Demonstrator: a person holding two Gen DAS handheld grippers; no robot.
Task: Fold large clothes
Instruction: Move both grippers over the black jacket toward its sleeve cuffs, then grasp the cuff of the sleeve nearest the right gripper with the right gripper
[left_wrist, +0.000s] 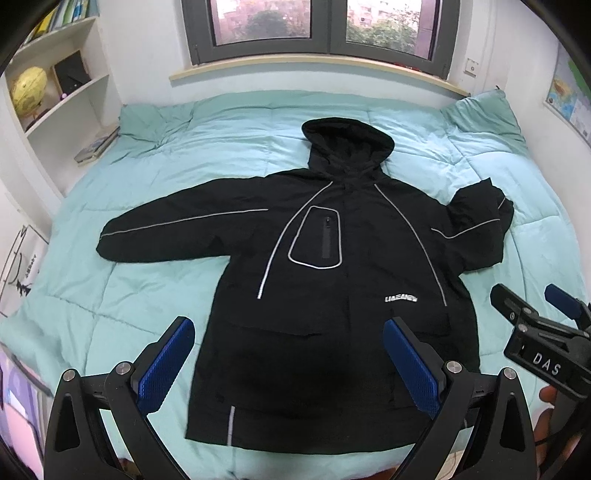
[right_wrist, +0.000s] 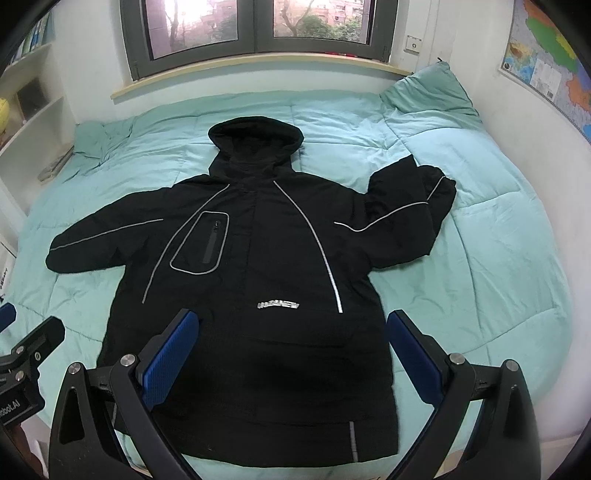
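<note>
A large black hooded jacket with grey reflective piping lies flat, front up, on the teal quilt; it also shows in the right wrist view. Its left sleeve stretches out straight. Its right sleeve is bent, with the cuff folded back. The hood points toward the window. My left gripper is open and empty above the jacket's hem. My right gripper is open and empty above the hem's right part; it also shows at the right edge of the left wrist view.
The teal quilt covers the whole bed. A window is on the far wall. White shelves with a yellow globe stand on the left. A map hangs on the right wall.
</note>
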